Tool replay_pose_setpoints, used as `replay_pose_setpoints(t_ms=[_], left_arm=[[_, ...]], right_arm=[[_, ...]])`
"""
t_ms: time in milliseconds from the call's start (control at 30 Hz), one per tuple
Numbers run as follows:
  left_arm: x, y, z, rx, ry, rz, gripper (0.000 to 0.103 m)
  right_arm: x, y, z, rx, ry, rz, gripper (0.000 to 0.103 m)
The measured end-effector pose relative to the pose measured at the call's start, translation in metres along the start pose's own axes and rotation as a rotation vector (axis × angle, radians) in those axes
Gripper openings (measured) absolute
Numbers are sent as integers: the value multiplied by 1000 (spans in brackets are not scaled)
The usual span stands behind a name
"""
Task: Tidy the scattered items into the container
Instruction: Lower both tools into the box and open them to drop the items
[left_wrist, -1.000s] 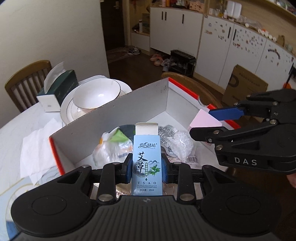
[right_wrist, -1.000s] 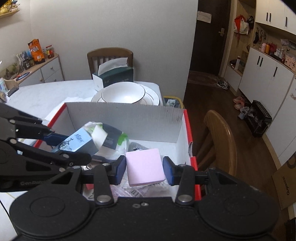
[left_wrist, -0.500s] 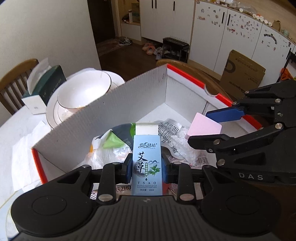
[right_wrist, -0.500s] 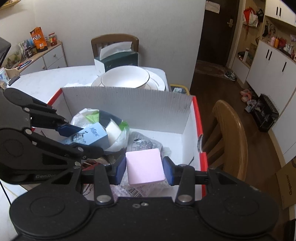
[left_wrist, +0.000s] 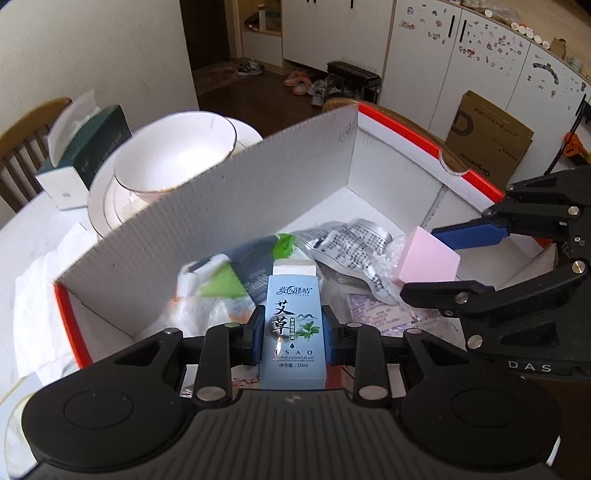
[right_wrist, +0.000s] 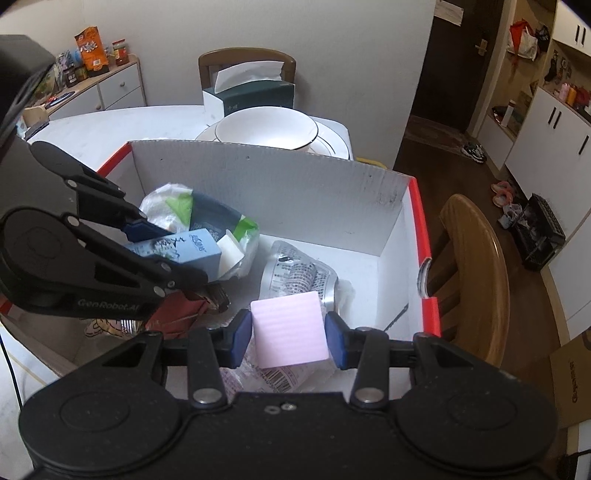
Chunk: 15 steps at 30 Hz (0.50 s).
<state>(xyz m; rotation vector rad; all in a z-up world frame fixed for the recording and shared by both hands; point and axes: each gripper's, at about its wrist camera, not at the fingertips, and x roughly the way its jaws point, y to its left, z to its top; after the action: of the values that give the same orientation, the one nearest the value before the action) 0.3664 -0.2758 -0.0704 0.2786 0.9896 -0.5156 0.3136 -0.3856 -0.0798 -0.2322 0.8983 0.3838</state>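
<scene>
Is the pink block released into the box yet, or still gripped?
Still gripped: the right gripper pads press both sides of the pink block, held above the box contents.

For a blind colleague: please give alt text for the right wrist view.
The right tongs grip a pink block above a red-edged box of wrappers. Beside them, the left tongs hold a blue carton.

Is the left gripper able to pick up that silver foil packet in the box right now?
Probably not yet. The left gripper is shut on the blue carton, so its jaws are full. The silver foil packet lies uncovered in the box, reachable once the carton is dropped.
</scene>
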Motion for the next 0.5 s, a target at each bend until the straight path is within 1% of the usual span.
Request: replay_pose_setpoints(t_ms=[200, 300, 367, 433, 500], left_arm=[[2, 4, -2, -21, 16, -27, 29], [1, 5, -3, -26, 16, -41, 29], [0, 5, -3, -27, 14, -42, 29], [-1, 6, -4, -31, 11, -48, 29], [-3, 6, -5, -36, 8, -52, 33]], right_arm=[[0, -1, -1, -9, 7, 4, 43], [1, -1, -1, -9, 7, 7, 46], [1, 0, -2, -8, 9, 10, 51], [-1, 0, -3, -12, 8, 15, 53], [-2, 1, -3, -17, 8, 17, 53]])
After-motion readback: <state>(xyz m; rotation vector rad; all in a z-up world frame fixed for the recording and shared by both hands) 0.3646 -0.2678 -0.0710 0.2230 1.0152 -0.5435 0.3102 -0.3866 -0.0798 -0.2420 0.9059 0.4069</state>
